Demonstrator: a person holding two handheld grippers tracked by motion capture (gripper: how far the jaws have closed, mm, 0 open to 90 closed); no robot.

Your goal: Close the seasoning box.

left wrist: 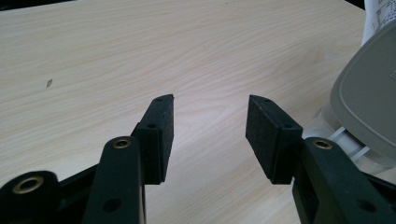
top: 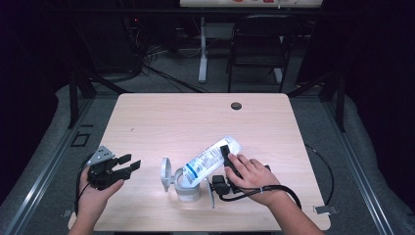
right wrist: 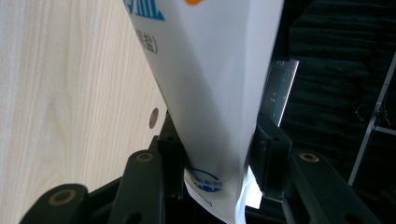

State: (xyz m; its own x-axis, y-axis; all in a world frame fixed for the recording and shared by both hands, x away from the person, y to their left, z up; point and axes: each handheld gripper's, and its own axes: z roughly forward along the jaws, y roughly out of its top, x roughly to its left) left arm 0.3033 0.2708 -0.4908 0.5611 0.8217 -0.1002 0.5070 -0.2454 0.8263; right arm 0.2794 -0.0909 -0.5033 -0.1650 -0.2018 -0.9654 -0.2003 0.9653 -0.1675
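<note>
A white pouch with a blue label slants over the table, its low end dipped into a white round container whose hinged lid stands open to the left. My right gripper is shut on the pouch's upper end. In the right gripper view the pouch fills the gap and both pads press its sides, gripper. My left gripper hovers left of the container, open with nothing between its pads. The grey-white lid shows at the right edge of its view.
The light wooden table has a dark round grommet near its far edge. A folding chair and a white desk leg stand beyond it. Cables trail from both grippers off the near edge.
</note>
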